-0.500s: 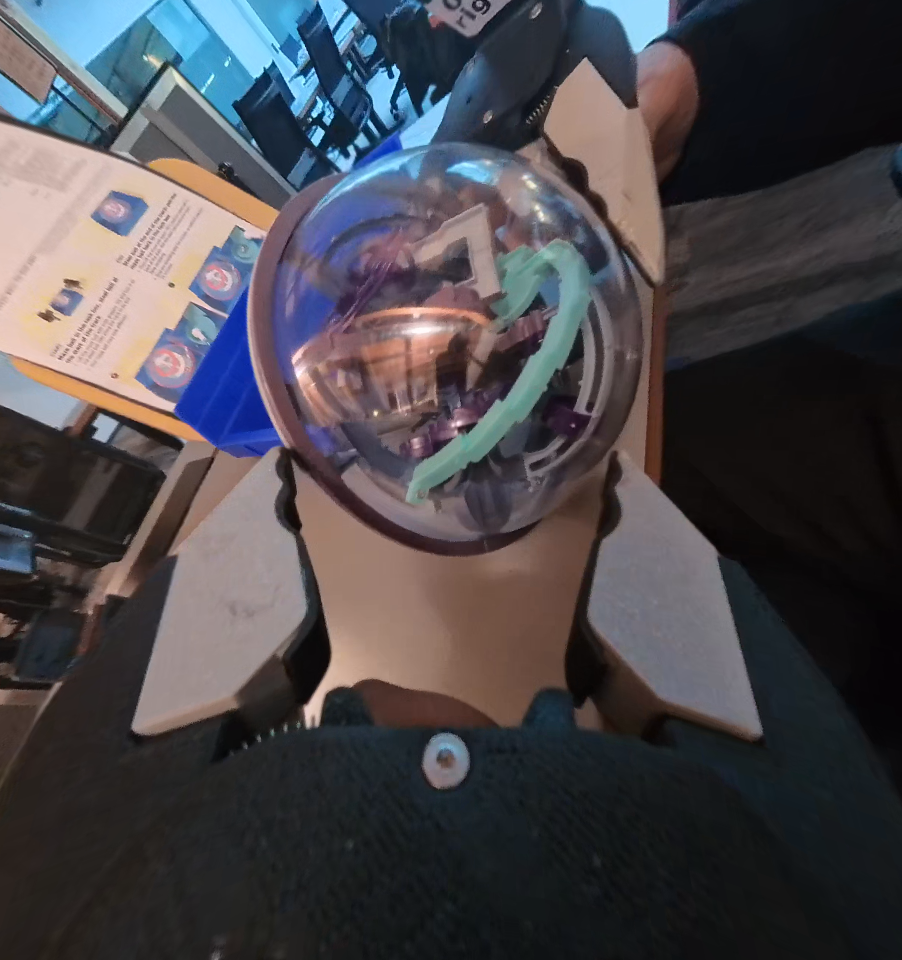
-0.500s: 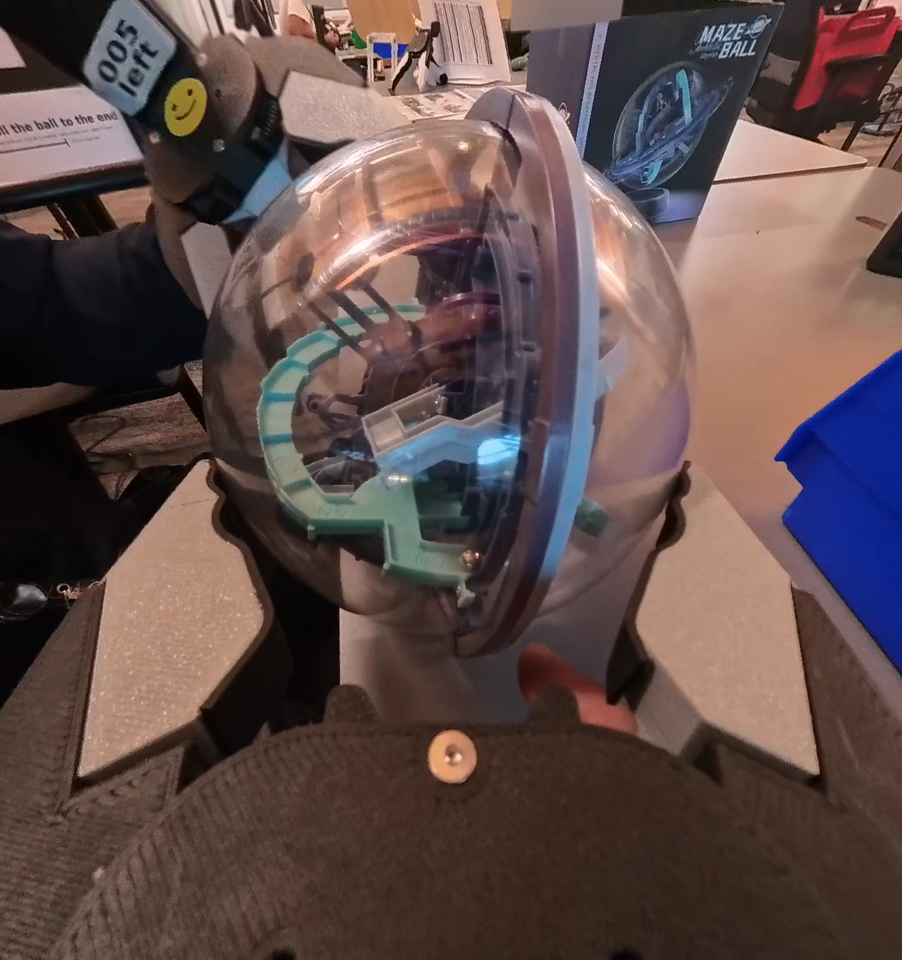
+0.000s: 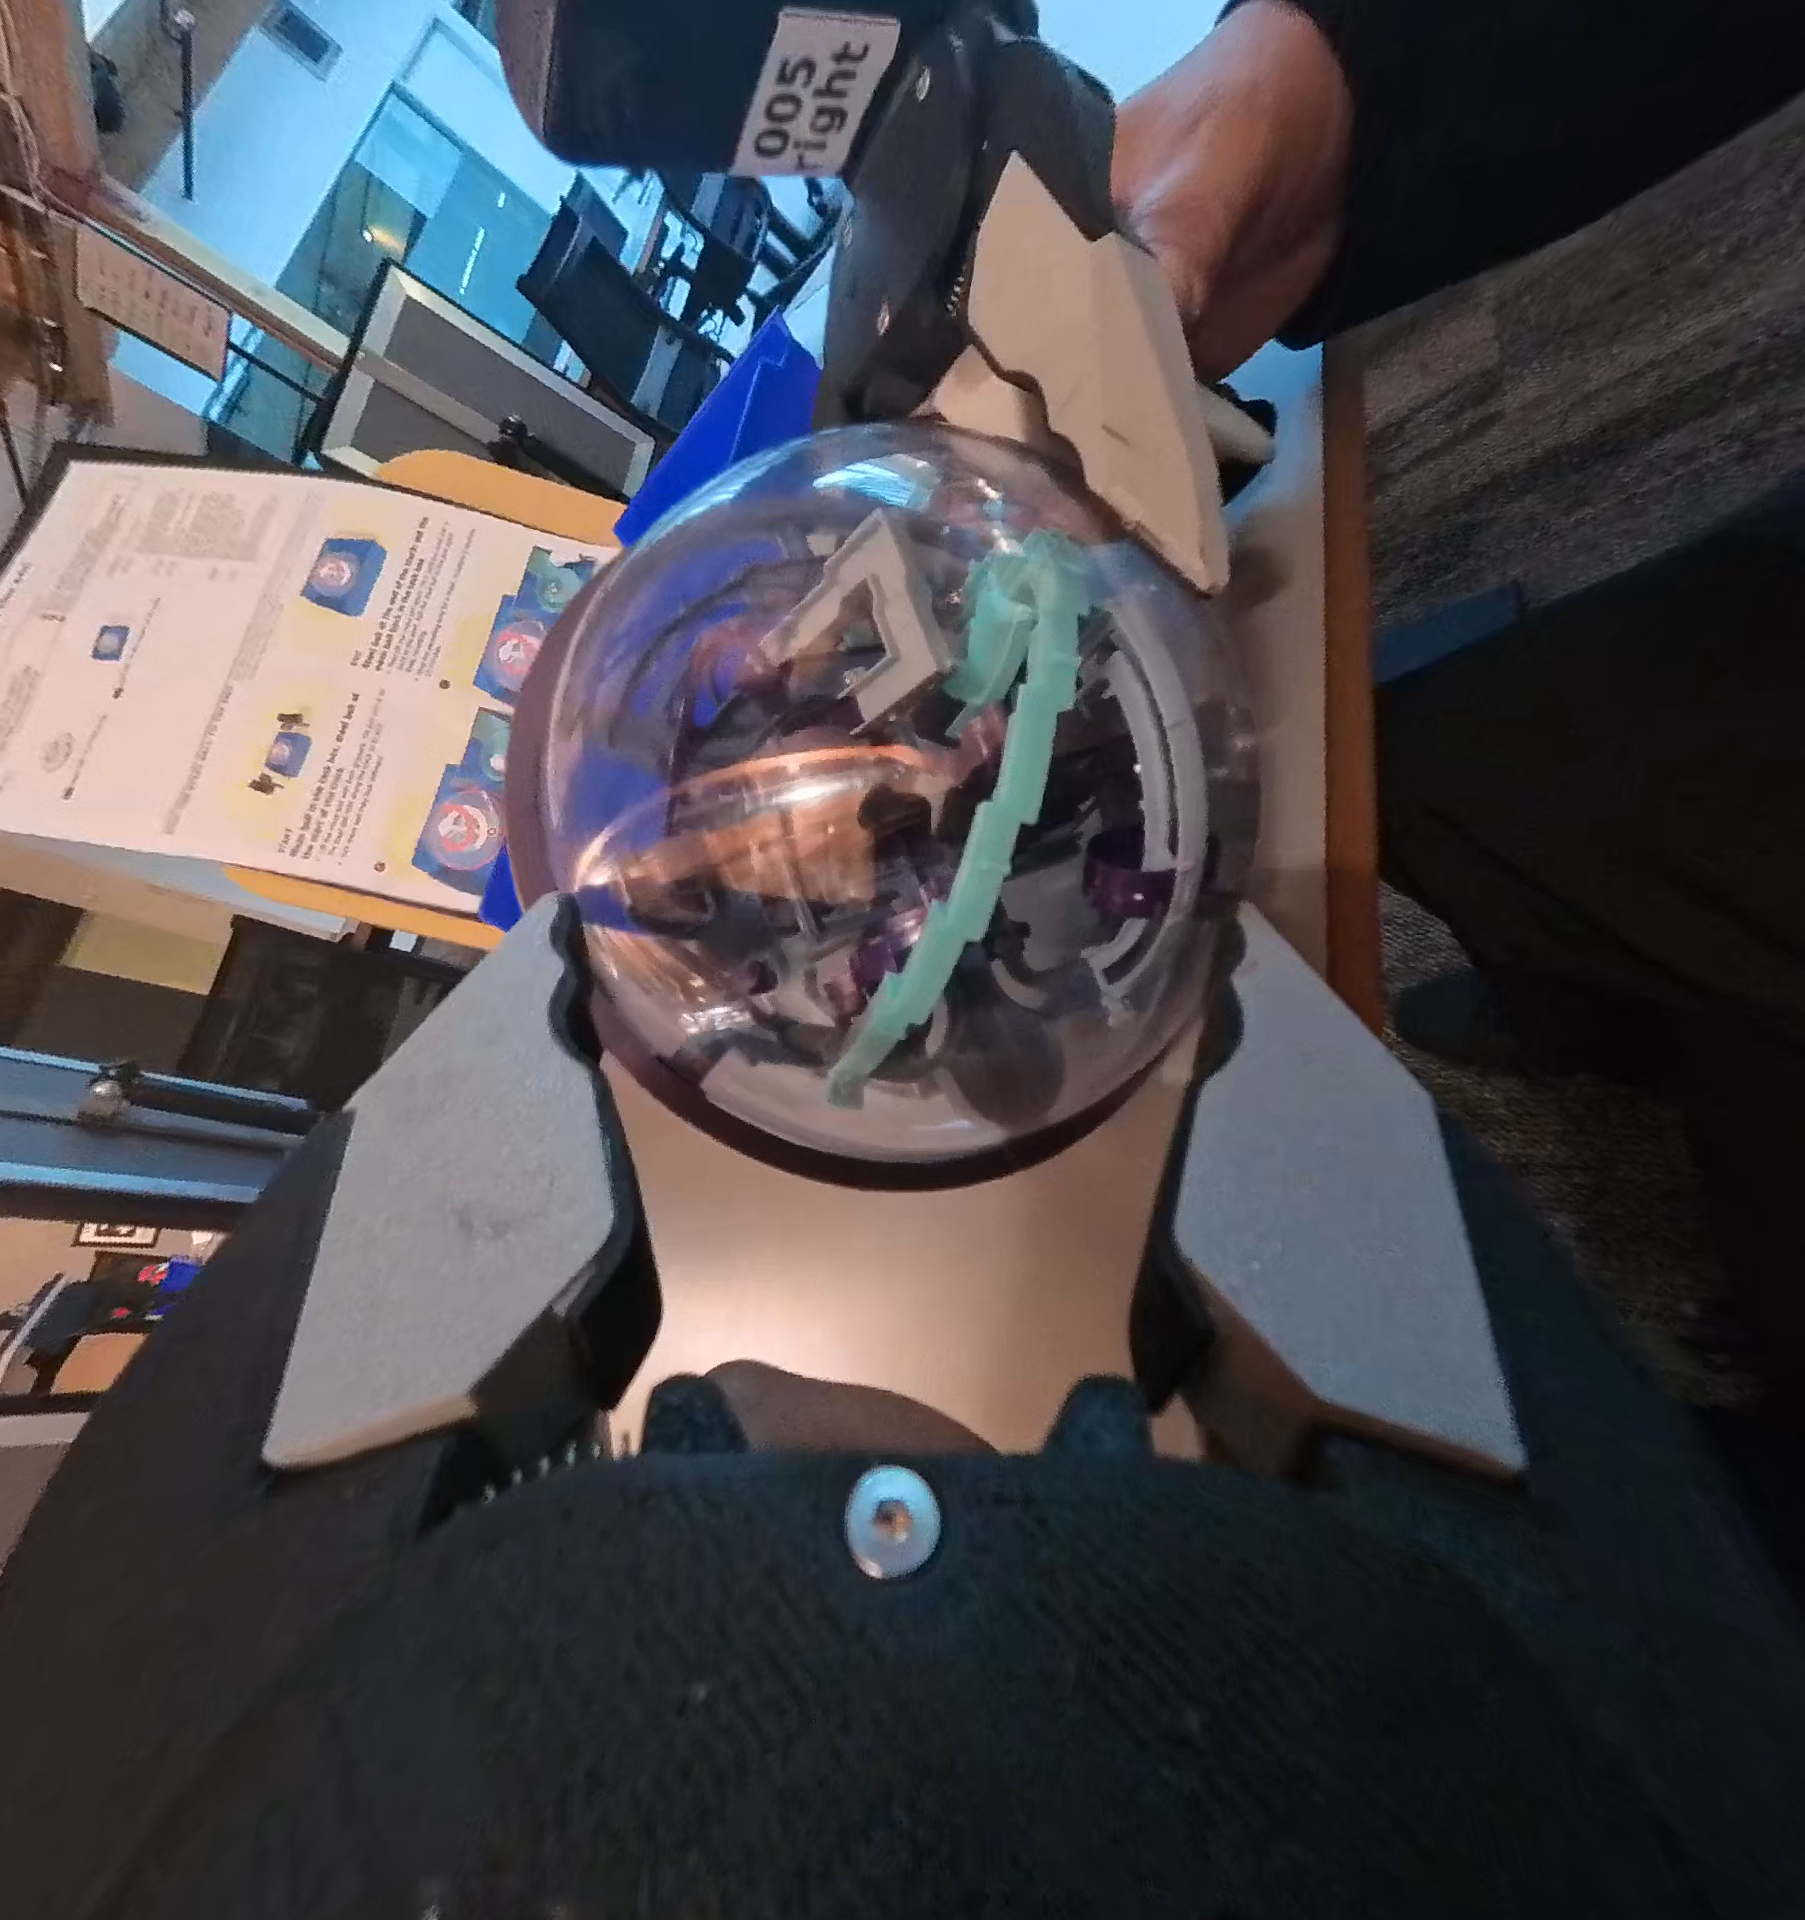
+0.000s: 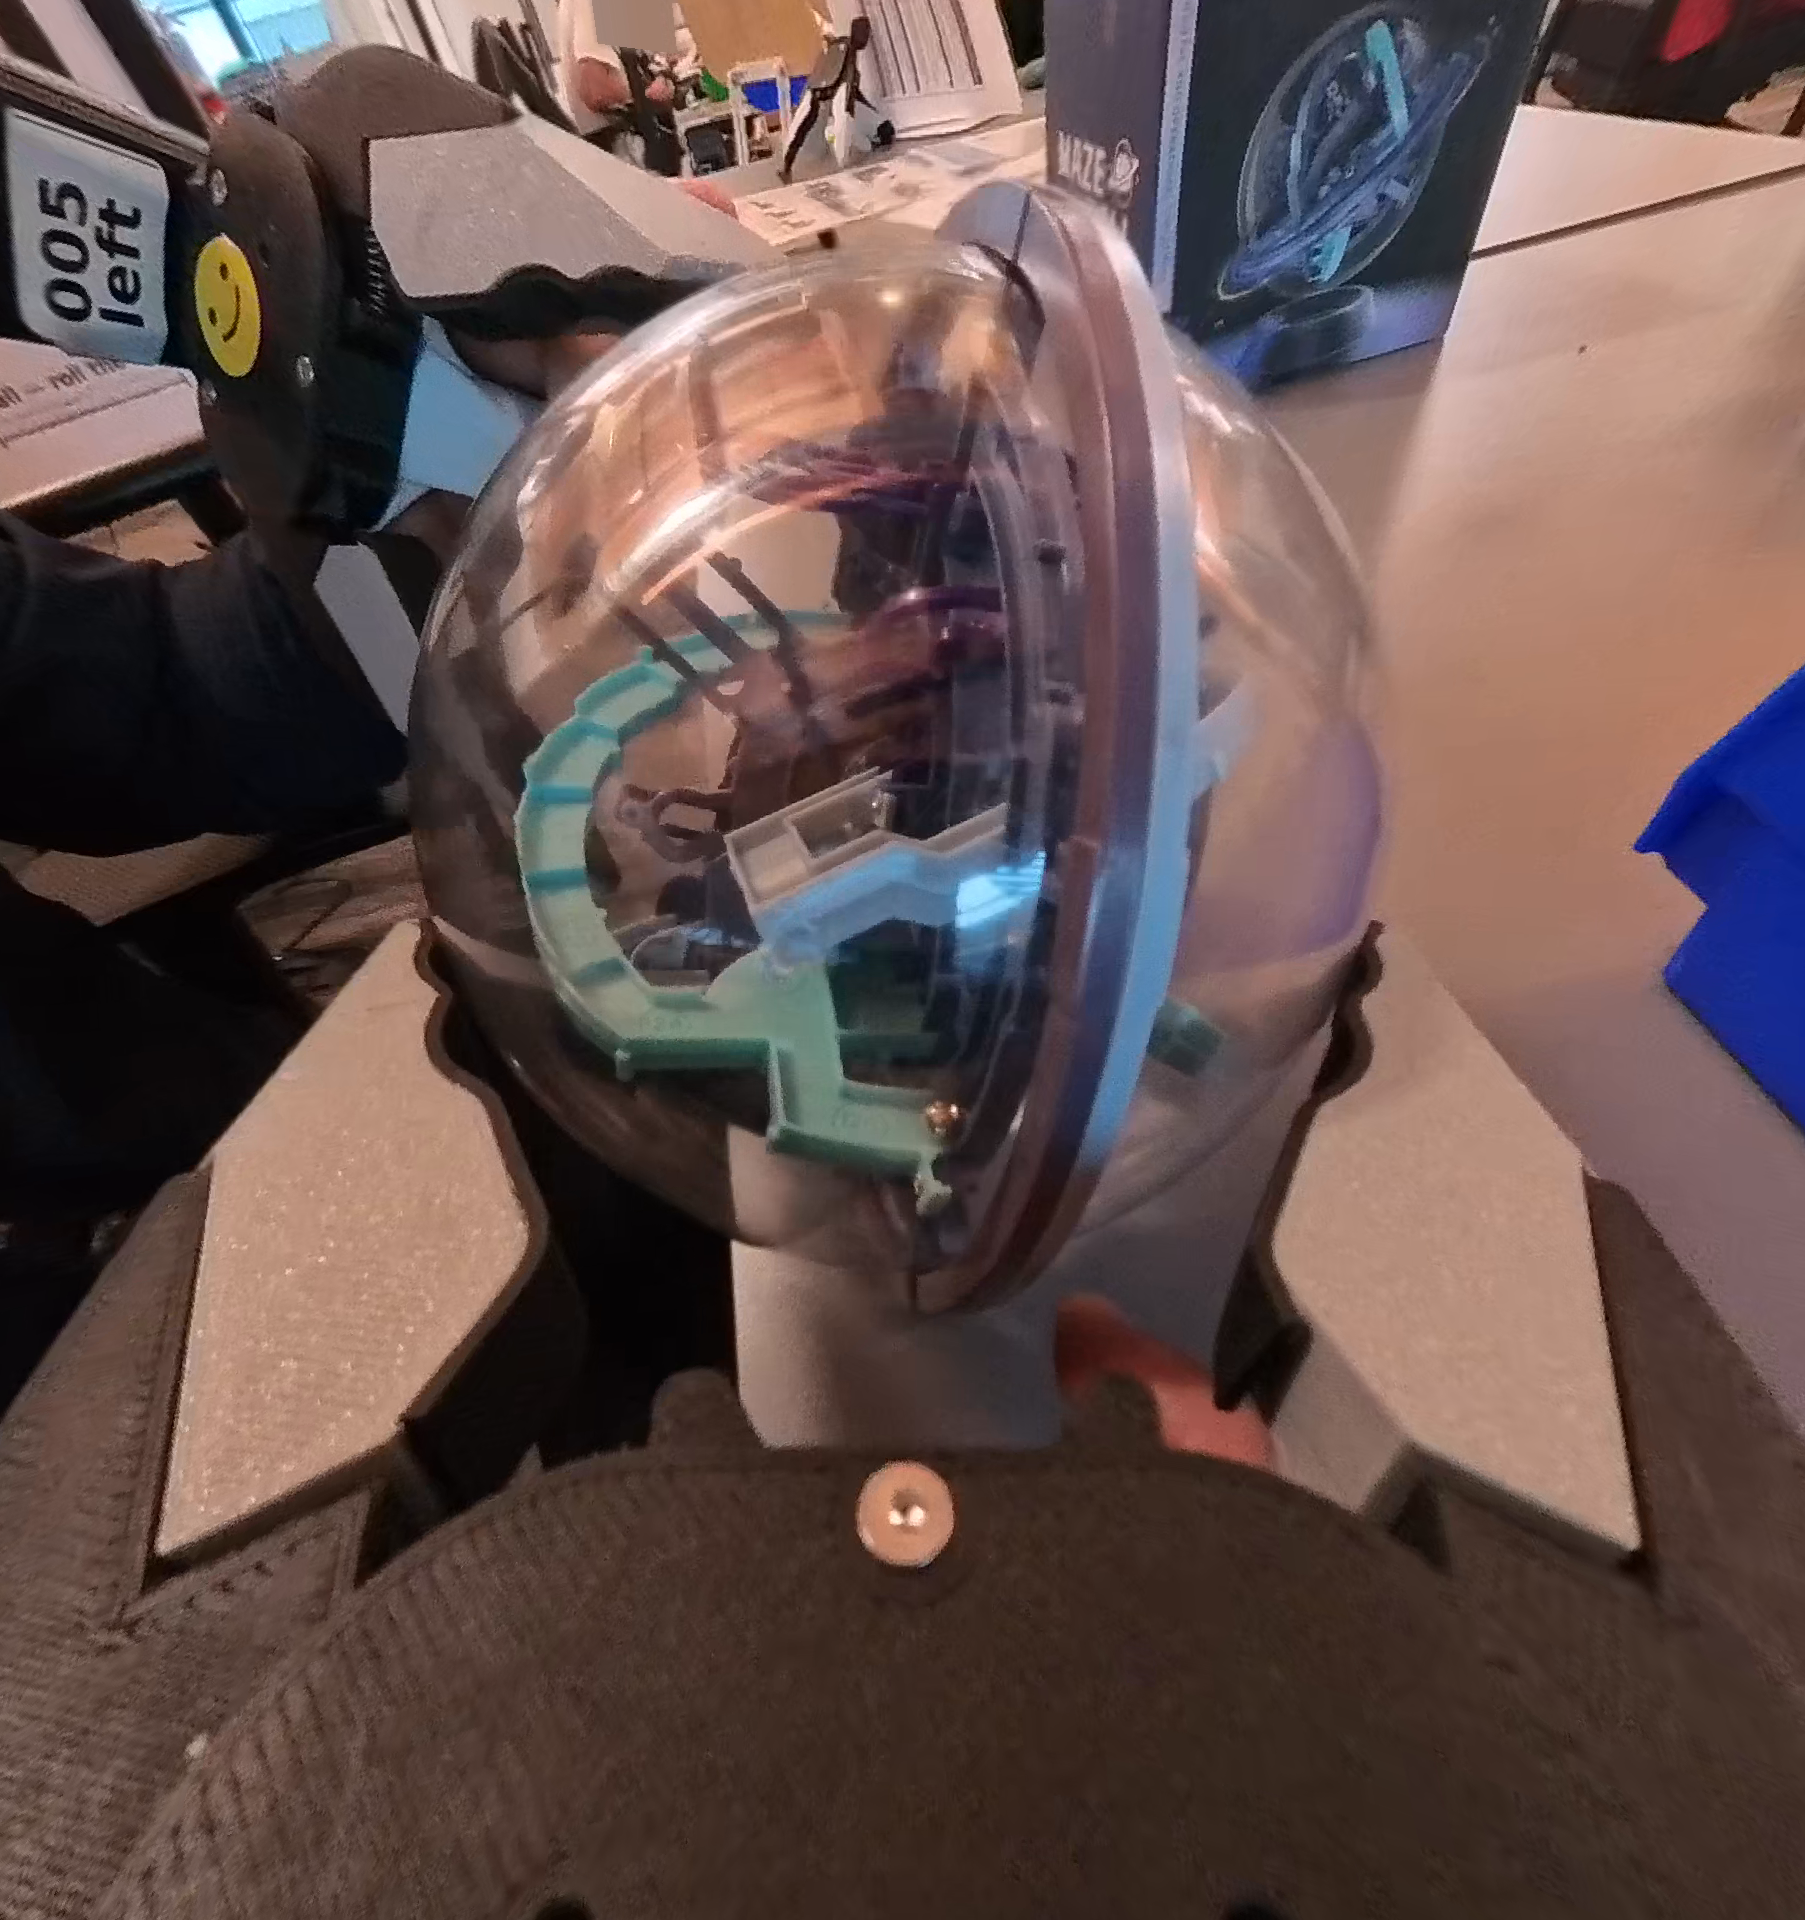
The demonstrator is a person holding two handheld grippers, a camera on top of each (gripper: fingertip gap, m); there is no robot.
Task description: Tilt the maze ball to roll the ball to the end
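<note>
Left gripper: my fingers clamp the maze ball from both sides.
Right gripper: clenched on the same maze ball, raised over the surface.
Small ball: low on the green track.
Change: the seam ring leans slightly more than half a second ago.
</note>
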